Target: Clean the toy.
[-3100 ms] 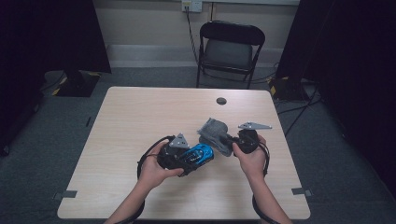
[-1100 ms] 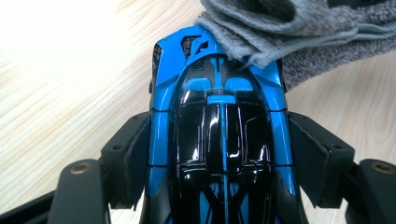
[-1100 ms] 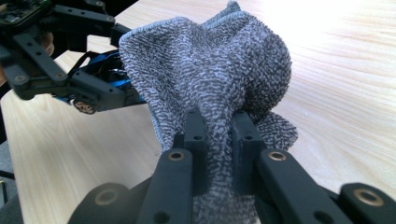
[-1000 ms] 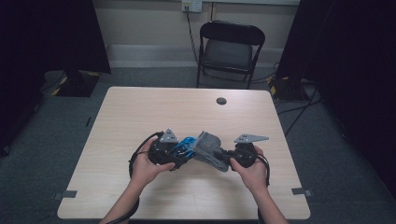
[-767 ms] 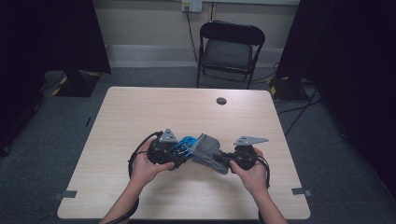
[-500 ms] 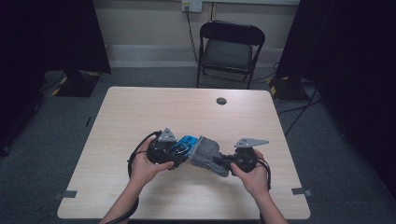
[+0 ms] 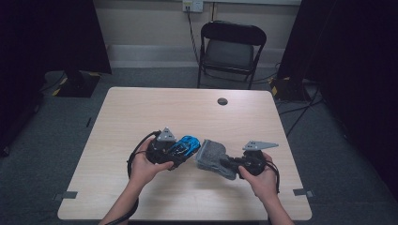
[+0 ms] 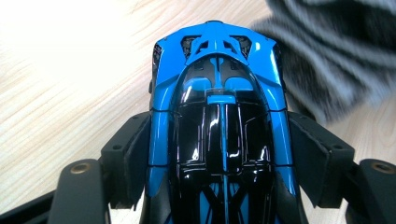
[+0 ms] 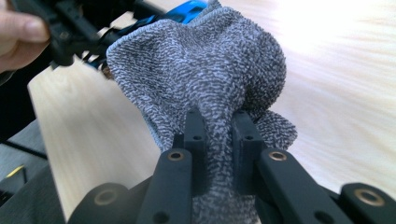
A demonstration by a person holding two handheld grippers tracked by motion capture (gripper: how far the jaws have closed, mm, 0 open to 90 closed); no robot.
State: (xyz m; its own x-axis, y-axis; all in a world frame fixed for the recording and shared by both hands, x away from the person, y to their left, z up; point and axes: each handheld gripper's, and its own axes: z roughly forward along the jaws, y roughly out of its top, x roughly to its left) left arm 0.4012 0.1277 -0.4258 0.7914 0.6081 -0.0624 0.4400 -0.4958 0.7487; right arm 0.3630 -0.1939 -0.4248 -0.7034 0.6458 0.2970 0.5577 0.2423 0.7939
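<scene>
A blue and black toy car (image 7: 186,145) sits low over the wooden table (image 7: 187,108), gripped between the jaws of my left gripper (image 7: 178,151). In the left gripper view the pads press both flanks of the car (image 8: 219,93), with my left gripper (image 8: 219,133) around its middle. My right gripper (image 7: 231,164) is shut on a grey knitted cloth (image 7: 211,157), bunched just right of the car's far end. In the right gripper view the jaws of my right gripper (image 9: 218,119) pinch the cloth (image 9: 210,65), and the car (image 9: 187,9) peeks out behind it.
A small black round object (image 7: 222,101) lies near the table's far edge. A black folding chair (image 7: 232,47) stands behind the table. Cables trail from both grippers toward the person's forearms. Bare tabletop stretches to the left and far side.
The right gripper has brought the cloth down from above the car to beside it, then drifted slightly toward the near edge. The left gripper and car shifted left earlier and now hold still.
</scene>
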